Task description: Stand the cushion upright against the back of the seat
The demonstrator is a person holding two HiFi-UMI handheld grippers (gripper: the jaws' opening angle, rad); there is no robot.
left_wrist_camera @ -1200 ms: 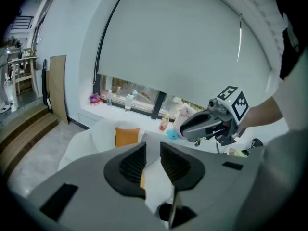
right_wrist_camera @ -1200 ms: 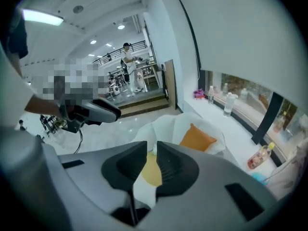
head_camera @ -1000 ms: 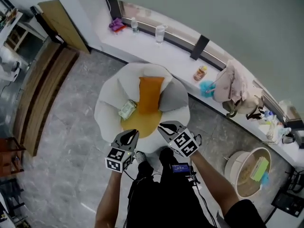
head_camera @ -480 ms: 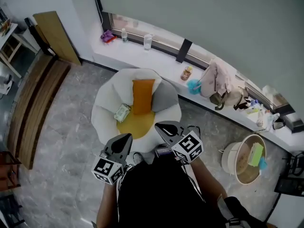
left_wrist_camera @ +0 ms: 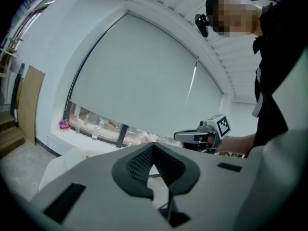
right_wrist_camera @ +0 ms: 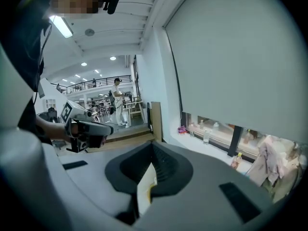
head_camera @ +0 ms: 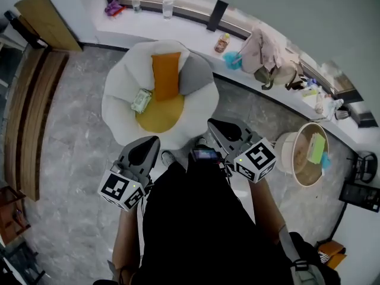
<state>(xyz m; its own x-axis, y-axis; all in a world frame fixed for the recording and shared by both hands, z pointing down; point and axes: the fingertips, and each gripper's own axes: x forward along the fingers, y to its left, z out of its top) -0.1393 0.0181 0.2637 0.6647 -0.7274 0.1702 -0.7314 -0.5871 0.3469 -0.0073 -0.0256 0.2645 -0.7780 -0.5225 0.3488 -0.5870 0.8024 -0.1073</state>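
Both claws have pulled back and up from the chair point(head_camera: 116, 108). A second ago they sat low at its near edge with jaws part open. Now the left claw point(head_camera: 149, 142) and right claw point(head_camera: 215, 125) are clenched on nothing and held near the person's body, well apart from the seat. The person has also stepped back, so the chair sits farther off in the head view.

The orange cushion point(head_camera: 165, 76) stands upright against the far back of the chair, above the yellow seat pad point(head_camera: 160, 114), same as before. A grey cushion point(head_camera: 197, 79) is just right of it and a small packet point(head_camera: 141, 100) just left. Judgement: task looks done, this is the retreat.

Only the head view shows the cushion and its placement. The left gripper view shows its own jaws point(left_wrist_camera: 153, 148) met with nothing between them, and the right claw point(left_wrist_camera: 178, 135) alongside. The right gripper view shows its jaws point(right_wrist_camera: 153, 150) closed, only a sliver of background in the gap below them. It also shows the left claw point(right_wrist_camera: 109, 129) and a far-off standing person point(right_wrist_camera: 117, 100).
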